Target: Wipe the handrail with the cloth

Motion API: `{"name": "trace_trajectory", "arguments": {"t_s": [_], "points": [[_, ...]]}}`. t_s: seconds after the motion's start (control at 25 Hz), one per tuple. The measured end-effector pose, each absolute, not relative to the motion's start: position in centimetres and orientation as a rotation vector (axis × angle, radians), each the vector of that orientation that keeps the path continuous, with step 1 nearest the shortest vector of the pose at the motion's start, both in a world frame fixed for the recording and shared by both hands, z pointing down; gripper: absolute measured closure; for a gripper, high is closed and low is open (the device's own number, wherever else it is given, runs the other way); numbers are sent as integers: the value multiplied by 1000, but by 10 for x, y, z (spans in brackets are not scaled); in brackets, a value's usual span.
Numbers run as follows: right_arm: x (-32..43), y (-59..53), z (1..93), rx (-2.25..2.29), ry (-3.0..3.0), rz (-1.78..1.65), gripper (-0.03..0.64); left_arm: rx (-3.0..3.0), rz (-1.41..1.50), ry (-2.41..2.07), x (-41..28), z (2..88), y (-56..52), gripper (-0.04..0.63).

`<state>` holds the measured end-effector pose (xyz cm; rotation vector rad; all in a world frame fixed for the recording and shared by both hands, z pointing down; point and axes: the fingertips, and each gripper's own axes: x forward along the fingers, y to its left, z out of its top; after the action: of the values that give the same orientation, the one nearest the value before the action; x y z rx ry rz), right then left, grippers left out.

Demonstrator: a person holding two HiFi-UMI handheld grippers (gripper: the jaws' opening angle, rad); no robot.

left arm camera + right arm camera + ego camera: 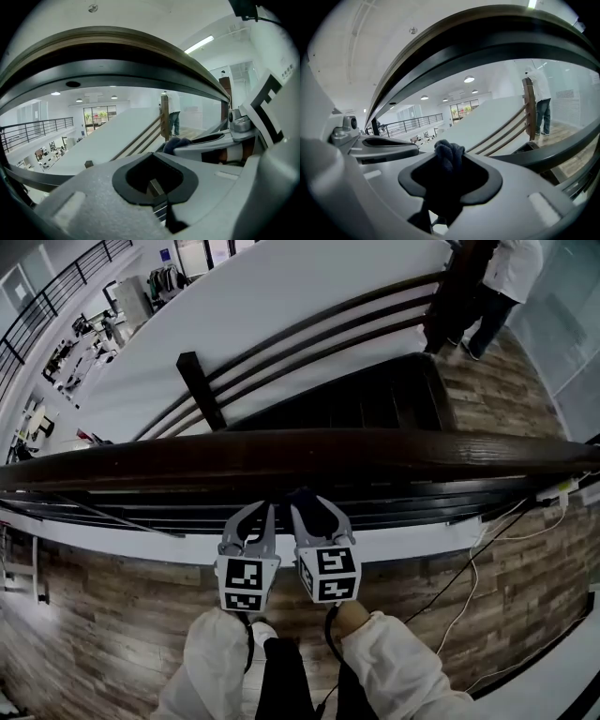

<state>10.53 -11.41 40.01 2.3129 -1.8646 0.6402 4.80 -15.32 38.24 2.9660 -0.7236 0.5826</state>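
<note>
Gripping a bunched dark blue cloth (449, 157), the right hand-held gripper (310, 509) has its jaws closed on the fabric, which bulges up out of the dark recess between them. Just beside it, toward the lower centre of the head view, the left hand-held gripper (255, 519) has its jaws pressed together with nothing between them. Both point up at the dark wooden handrail (281, 451), which crosses the frame from edge to edge just above their tips; whether the cloth touches it cannot be told. Both gripper views show the rail arching overhead. Beyond it a stairwell (375, 399) with slanted rails drops away, and a person (502, 282) stands at the upper right. White sleeves (403, 676) hold the tools over a wood-plank floor (94, 634), and cables (469, 582) trail at the right.
</note>
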Motion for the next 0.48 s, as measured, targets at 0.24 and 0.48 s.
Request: {"name": "trace_trajectory", "arguments": {"t_s": [0.24, 0.48], "points": [[153, -80, 397, 2356, -1794, 637, 474, 2998, 591, -617, 94, 379, -119, 595], [201, -44, 396, 2415, -1721, 635, 474, 3023, 588, -511, 142, 380, -83, 595]]}}
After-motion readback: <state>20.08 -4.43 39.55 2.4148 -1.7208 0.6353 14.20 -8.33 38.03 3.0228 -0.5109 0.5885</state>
